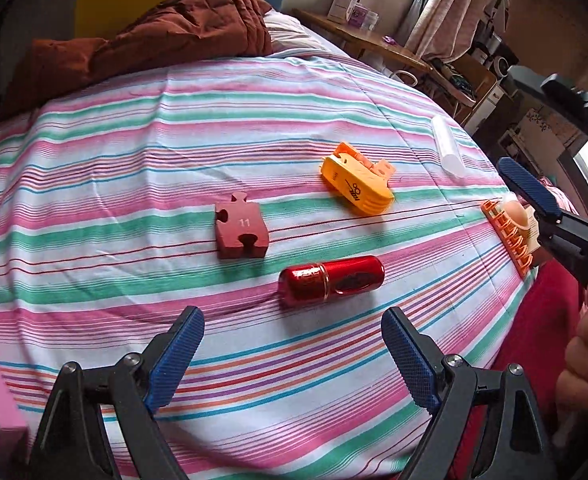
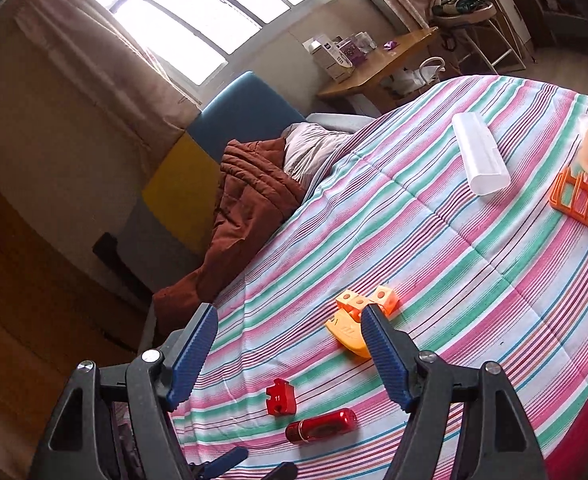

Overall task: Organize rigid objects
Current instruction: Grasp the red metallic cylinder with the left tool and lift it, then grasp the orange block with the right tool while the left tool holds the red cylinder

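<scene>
- Bed (image 1: pixel 94 152): your work surface is a soft striped cover, not a firm one. Round items may roll when nudged, and pressing down will dimple the fabric and tip anything just beside it.
- Orange rack (image 2: pixel 582 204): it sits at the far edge of the bed, cut off by the frame in both views, with a peach-coloured piece on it that I cannot identify. I judge it the likely destination; confirm this before you commit.
- White tube (image 2: pixel 480 154): it lies alone, near the rack and well apart from the other items. It is pale against the cover and easy to overlook.
- Yellow clip (image 1: pixel 358 186): it lies mid-bed. In the right wrist view one finger covers part of it, so its full shape is hidden there.
- Red cylinder (image 1: pixel 331 280): it lies on its side directly ahead of your left gripper (image 1: pixel 294 350), apart from it. A glancing touch could send it rolling towards the bed edge.
- Red puzzle piece (image 1: pixel 241 232): it lies flat, near the cylinder, marked 11. A low profile invites pinching fabric with it.
- Left gripper: fingers released and wide, grasping nothing.
- Right gripper (image 2: pixel 290 356): fingers released, empty, held above the bed.
</scene>
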`<state>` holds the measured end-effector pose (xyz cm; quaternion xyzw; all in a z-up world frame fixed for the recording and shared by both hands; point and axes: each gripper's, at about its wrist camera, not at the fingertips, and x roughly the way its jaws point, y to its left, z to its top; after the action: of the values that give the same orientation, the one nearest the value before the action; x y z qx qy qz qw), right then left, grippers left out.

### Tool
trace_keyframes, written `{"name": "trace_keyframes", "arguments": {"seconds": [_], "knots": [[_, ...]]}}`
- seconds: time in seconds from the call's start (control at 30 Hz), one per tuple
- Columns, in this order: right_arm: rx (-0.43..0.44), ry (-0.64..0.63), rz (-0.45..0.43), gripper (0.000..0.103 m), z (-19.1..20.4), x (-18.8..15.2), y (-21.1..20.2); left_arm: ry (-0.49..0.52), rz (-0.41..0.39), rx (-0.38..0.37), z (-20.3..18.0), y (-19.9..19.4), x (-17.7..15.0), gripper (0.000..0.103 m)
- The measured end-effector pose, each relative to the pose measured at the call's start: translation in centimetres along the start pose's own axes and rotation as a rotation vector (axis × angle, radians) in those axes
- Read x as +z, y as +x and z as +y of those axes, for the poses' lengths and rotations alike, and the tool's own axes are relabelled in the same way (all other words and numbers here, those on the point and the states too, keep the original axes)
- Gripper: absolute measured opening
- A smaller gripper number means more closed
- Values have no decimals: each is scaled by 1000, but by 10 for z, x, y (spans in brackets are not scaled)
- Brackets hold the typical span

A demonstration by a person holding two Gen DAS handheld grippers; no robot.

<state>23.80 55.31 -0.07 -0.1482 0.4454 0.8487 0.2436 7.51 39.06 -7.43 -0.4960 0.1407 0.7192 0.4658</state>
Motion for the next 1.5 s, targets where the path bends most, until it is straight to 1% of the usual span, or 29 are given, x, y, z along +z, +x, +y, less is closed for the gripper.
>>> {"name": "trace_keyframes", "arguments": {"seconds": [0.13, 0.2, 0.3, 0.37, 0.47, 0.53, 0.57, 0.6, 0.63, 0.7, 0.73, 0.8, 0.97, 1.03, 1.13, 1.2, 1.3, 1.4, 1.5], "knots": [[19, 3, 10, 75, 0, 0, 2, -35, 15, 28, -6, 14, 7, 91], [27, 0, 14, 75, 0, 0, 3, -50, 22, 54, -10, 21, 12, 91], [43, 5, 18, 75, 0, 0, 3, -72, 22, 61, -17, 26, 17, 92], [49, 13, 19, 75, -2, 0, 3, -65, 20, 76, -24, 30, 19, 93], [59, 22, 23, 75, -2, 0, 4, -50, 28, 121, -32, 40, 22, 93], [64, 25, 25, 75, -3, 0, 4, -54, 45, 124, -31, 48, 22, 93], [65, 27, 24, 75, -3, 0, 4, -46, 35, 134, -31, 49, 20, 89], [65, 31, 23, 75, -4, 0, 4, -25, 13, 146, -31, 47, 18, 74], [64, 34, 22, 75, -4, 0, 4, -1, 1, 156, -31, 45, 16, 75], [63, 41, 24, 75, -6, 1, 5, 22, -12, 131, -27, 40, 11, 75], [60, 45, 26, 75, -7, 1, 5, 39, -18, 134, -25, 37, 8, 75], [41, 51, 34, 75, -8, 1, 7, 75, -34, 155, -19, 30, -2, 75], [-16, 104, 63, 75, -18, -1, 11, 113, -81, 195, 9, 6, -28, 75], [-35, 134, 70, 75, -24, -1, 12, 112, -99, 211, 25, -5, -38, 75], [-76, 161, 91, 75, -29, -1, 15, 91, -128, 212, 47, -16, -49, 75], [-102, 165, 119, 75, -30, -2, 20, 79, -147, 216, 58, -21, -55, 75], [-182, 169, 177, 75, -29, -3, 31, 72, -163, 217, 67, -24, -58, 75], [-223, 146, 251, 75, -23, -3, 48, 75, -172, 206, 68, -25, -61, 75], [-264, 143, 287, 75, -19, -5, 72, 78, -176, 202, 67, -25, -63, 75]]}}
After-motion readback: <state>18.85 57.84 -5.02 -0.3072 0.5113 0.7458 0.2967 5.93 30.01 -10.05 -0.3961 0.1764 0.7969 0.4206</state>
